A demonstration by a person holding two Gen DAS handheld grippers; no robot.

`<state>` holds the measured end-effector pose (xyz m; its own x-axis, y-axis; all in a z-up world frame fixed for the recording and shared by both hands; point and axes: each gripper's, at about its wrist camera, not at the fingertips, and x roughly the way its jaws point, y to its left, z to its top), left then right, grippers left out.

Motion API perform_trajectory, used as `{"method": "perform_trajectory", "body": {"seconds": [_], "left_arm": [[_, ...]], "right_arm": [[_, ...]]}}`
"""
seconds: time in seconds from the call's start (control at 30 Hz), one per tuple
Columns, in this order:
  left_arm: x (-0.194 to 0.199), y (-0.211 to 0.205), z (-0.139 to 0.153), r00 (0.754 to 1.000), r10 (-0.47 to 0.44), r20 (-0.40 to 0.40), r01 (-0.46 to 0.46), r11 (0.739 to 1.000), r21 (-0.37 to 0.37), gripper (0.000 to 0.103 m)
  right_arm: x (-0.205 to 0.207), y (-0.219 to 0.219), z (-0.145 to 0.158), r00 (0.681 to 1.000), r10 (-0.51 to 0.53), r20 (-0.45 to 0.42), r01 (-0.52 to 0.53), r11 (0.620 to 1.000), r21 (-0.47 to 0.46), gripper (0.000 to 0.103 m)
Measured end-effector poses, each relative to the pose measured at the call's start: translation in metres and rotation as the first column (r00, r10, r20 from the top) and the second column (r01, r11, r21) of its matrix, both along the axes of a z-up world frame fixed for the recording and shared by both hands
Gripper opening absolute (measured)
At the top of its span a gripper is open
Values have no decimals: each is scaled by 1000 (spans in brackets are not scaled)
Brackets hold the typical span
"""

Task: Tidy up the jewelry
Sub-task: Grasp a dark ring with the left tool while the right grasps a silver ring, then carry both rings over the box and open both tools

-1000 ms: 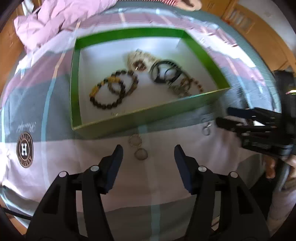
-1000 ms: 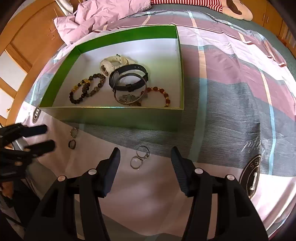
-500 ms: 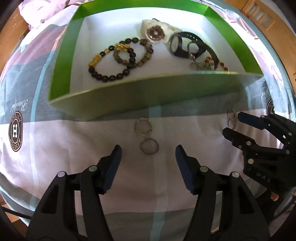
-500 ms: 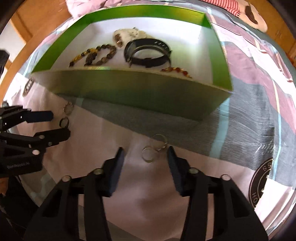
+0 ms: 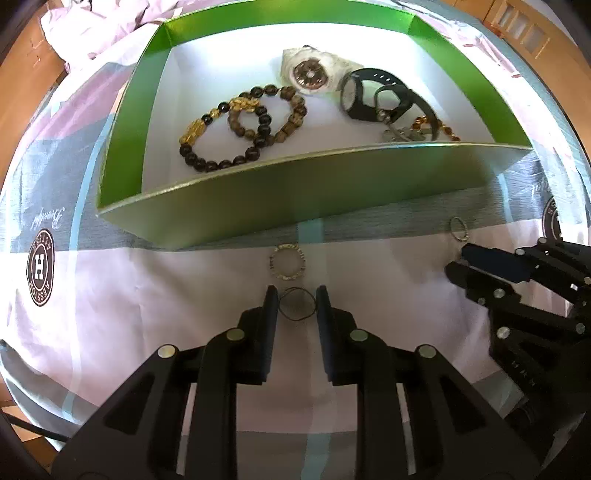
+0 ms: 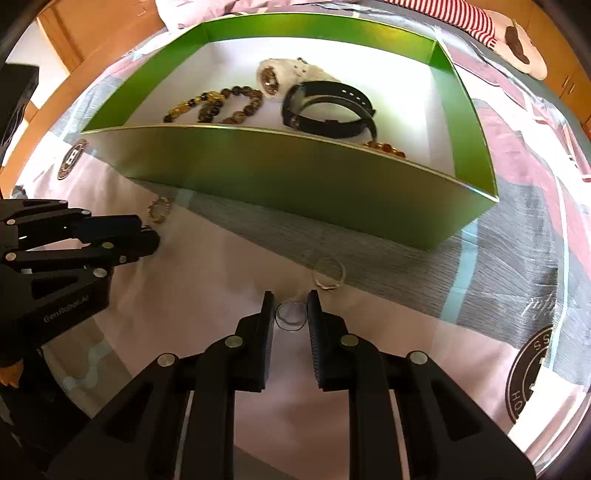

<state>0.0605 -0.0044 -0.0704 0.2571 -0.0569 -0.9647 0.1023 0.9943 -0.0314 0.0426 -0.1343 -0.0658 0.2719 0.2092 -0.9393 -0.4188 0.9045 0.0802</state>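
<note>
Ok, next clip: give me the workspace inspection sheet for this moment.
Surface: striped pink-and-grey bedsheet.
Job's things: green cardboard box holding beaded bracelets and watches; four rings on the sheet.
Clutter: crumpled pink cloth.
Grippers: left gripper closing around thin dark ring; right gripper closing around small silver ring.
Cables: nothing seen.
Surroundings: wooden cabinets.

A thin dark ring (image 5: 297, 305) lay flat at lower centre, a studded ring (image 5: 287, 262) just above it. A green box (image 5: 258, 206) filled the upper frame, holding beaded bracelets (image 5: 236, 129), a white watch (image 5: 310, 74) and a black watch (image 5: 373, 96).
</note>
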Motion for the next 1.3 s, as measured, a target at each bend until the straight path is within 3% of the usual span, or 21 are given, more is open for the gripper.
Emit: {"method": "perform_trajectory", "body": {"seconds": [0.23,0.4,0.67,0.87,1.3], "left_arm": [[-9,-6,10,1000,-15,28,14,1000,21,21],[-22,-15,29,998,-16,61,15,1000,23,21],[-34,-6,80,980,-12,197,20,999,-41,21],[-32,7,110,949,33,313,-18,999,-51,21],[-11,6,117,931,33,364,-19,999,-44,21]], "right_arm": [[-3,9,9,1000,17,14,-17,1000,19,19],[-9,-11,25,999,12,44,-14,998,55,19],[-10,-22,76,981,-5,196,-34,980,195,19],[-7,-24,100,956,-41,291,-23,977,213,19],[18,-19,106,942,-71,327,-4,975,223,19]]}}
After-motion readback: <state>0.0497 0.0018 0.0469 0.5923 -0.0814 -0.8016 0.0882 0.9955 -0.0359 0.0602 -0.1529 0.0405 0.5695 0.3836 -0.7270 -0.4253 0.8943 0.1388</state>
